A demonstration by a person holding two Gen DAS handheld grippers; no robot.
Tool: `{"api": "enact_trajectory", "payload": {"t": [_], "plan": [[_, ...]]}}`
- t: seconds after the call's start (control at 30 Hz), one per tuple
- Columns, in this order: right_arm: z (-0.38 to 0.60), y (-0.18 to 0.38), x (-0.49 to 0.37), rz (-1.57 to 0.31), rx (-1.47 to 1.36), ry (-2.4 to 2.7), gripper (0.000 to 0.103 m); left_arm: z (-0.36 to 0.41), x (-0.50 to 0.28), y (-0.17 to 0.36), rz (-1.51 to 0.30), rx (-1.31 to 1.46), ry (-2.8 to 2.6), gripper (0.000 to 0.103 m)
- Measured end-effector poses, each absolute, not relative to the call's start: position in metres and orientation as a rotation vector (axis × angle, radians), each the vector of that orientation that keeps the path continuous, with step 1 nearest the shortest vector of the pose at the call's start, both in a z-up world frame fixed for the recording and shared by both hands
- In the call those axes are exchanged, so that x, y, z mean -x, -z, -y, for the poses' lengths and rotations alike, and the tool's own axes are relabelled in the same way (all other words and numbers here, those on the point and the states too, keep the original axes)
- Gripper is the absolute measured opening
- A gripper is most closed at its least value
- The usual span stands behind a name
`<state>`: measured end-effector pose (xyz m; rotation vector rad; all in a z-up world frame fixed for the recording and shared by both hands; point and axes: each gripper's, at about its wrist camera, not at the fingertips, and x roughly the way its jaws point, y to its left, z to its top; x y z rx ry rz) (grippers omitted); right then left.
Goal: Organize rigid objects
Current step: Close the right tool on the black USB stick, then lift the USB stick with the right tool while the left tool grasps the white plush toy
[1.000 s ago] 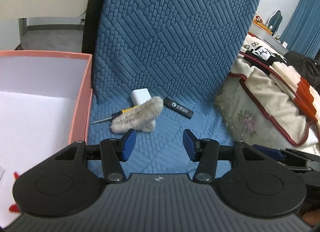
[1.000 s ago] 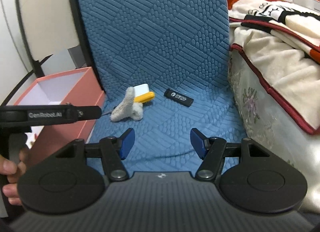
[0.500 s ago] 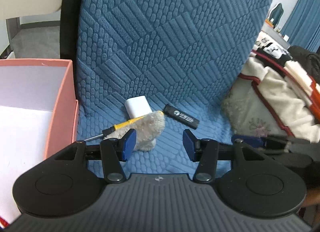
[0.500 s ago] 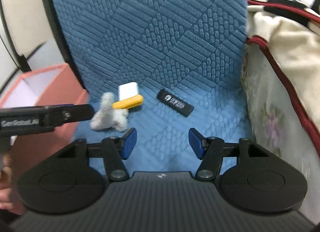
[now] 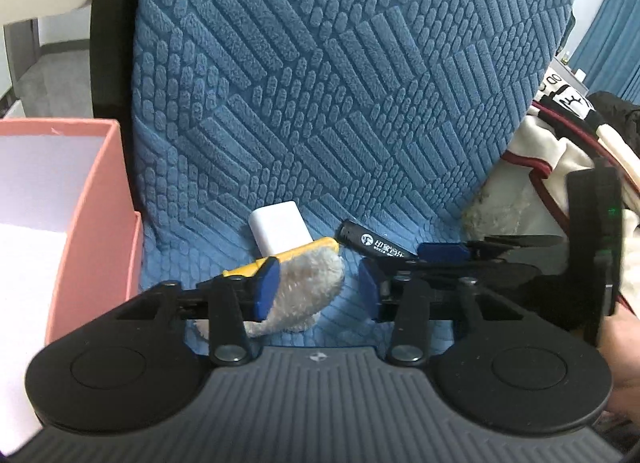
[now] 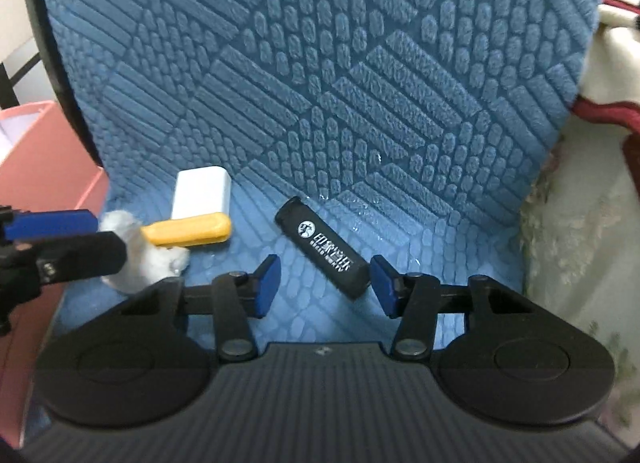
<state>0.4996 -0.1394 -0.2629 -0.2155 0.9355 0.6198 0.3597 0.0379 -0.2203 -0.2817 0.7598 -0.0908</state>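
The left gripper (image 5: 316, 287), matte black plastic with flat blue rubber pads, has just been closing its jaws; they stand apart around the fluffy cream-white plush piece (image 5: 304, 291), whose shaggy pile lies between them, the left pad touching or nearly touching its edge, though a real press cannot be made out. The right gripper (image 6: 325, 283), of the same build, has also just been narrowing; its jaws are still parted, and the near end of the black rectangular plastic stick with white printed lettering (image 6: 326, 253) lies between the pads, very close to the right one, with no visible pinch.

Just beyond the plush piece rests the screwdriver with a smooth yellow plastic handle (image 6: 188, 229), lying across the fuzz and touching it. Behind that sits the glossy white rounded-corner plastic block (image 6: 202, 193), its near edge under the yellow handle. All four lie on the blue quilted chair cushion (image 6: 360, 103), a plush fabric embossed with ribs and pebble-like bumps, which curves up into the backrest behind. To the left stands the pink cardboard box with a white inside (image 5: 96, 199), open-topped. At right, cream bedding with dark red piping (image 6: 592, 203) hangs beside the seat.
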Motion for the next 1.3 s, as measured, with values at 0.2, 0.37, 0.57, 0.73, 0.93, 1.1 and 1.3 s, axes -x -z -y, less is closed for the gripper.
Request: {"api": "enact_trajectory", "payload": {"t": [0.2, 0.37, 0.57, 0.73, 0.93, 1.1, 1.3], "plan": [[0.13, 0.276, -0.51, -0.947, 0.241, -0.625, 0.048, -0.04, -0.364, 0.225, -0.776, 0.289, 0.1, 0.03], [0.126, 0.279, -0.51, -0.948, 0.272, -0.63, 0.045, -0.041, -0.361, 0.223, -0.77, 0.281, 0.097, 0.027], [0.136, 0.269, -0.498, -0.983, 0.27, -0.619, 0.032, -0.039, -0.351, 0.218, -0.772, 0.273, 0.096, 0.022], [0.149, 0.261, -0.485, -1.031, 0.218, -0.601, 0.028, -0.036, -0.335, 0.216, -0.778, 0.278, 0.093, 0.021], [0.165, 0.252, -0.461, -1.066, 0.19, -0.571, 0.027, -0.037, -0.309, 0.215, -0.788, 0.302, 0.069, 0.017], [0.167, 0.251, -0.441, -1.115, 0.181, -0.537, 0.027, -0.041, -0.29, 0.218, -0.801, 0.326, 0.055, 0.014], [0.171, 0.249, -0.417, -1.132, 0.163, -0.52, 0.027, -0.038, -0.27, 0.221, -0.818, 0.335, 0.042, 0.013]]}}
